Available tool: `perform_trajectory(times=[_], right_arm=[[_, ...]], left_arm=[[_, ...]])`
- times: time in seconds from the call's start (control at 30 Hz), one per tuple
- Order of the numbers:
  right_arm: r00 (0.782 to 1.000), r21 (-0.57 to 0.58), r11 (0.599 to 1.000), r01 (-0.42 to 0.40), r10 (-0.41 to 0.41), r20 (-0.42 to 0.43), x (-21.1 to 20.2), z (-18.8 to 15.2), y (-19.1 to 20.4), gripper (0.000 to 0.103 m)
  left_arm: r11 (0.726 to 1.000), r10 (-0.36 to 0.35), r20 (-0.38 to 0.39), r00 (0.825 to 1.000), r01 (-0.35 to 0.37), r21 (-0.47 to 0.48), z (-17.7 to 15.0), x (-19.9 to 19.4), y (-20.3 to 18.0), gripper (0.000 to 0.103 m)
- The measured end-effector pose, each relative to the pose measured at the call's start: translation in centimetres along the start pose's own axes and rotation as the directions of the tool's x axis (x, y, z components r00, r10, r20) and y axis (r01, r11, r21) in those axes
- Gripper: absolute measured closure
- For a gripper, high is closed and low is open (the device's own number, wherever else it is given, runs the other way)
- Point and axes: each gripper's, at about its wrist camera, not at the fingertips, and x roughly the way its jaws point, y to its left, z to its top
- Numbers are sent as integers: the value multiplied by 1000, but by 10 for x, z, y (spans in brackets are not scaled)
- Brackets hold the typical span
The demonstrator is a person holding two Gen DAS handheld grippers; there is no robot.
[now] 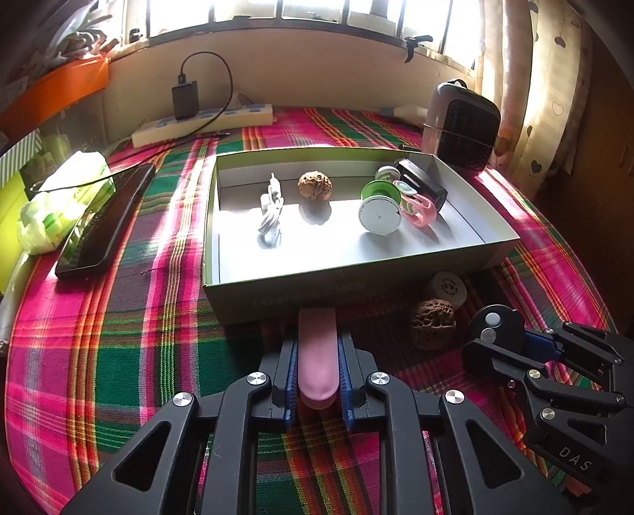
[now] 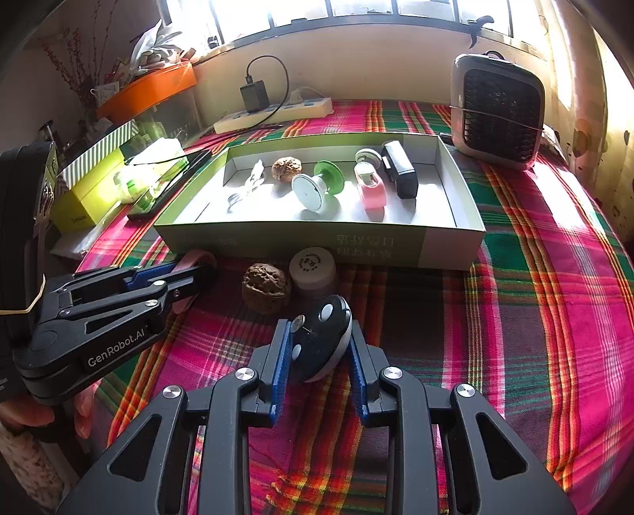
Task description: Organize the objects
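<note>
Box [image 1: 348, 273] holds cable [image 1: 270, 214], walnut [image 1: 314, 185], spool [image 1: 379, 210], clips; my left gripper [image 1: 317, 376] clamps a pink piece [image 1: 317, 356], my right gripper [image 2: 319, 356] a black fob [image 2: 321, 336].

A: Light source? 
B: Daylight, admitted through the window [image 1: 301, 12]; panes blown out.
A: Shadows, glare? 
B: Hard shadows cast inside the box [image 1: 356, 273]; its floor glares.
A: Distortion? 
B: Edges bent, corners vignetted.

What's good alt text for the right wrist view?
The right gripper grips a black remote over a plaid cloth; ahead lie a walnut, a white cap and an open box of small items.
</note>
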Motion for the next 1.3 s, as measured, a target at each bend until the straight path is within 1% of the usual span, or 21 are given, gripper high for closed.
perform_trajectory(times=[0.57, 0.8, 1.3], right_arm=[[1000, 3, 1000, 5, -5, 6, -2, 0, -1, 75], [1000, 0, 1000, 9, -9, 17, -5, 1, 0, 75], [999, -1, 1000, 6, -6, 37, -12, 5, 1, 75]], left_arm=[[1000, -1, -1, 1000, 1, 0, 0, -1, 0, 87], [1000, -18, -4, 1000, 18, -4, -2, -2, 0, 87], [1000, -26, 23, 999, 26, -2, -2, -17, -3, 87]])
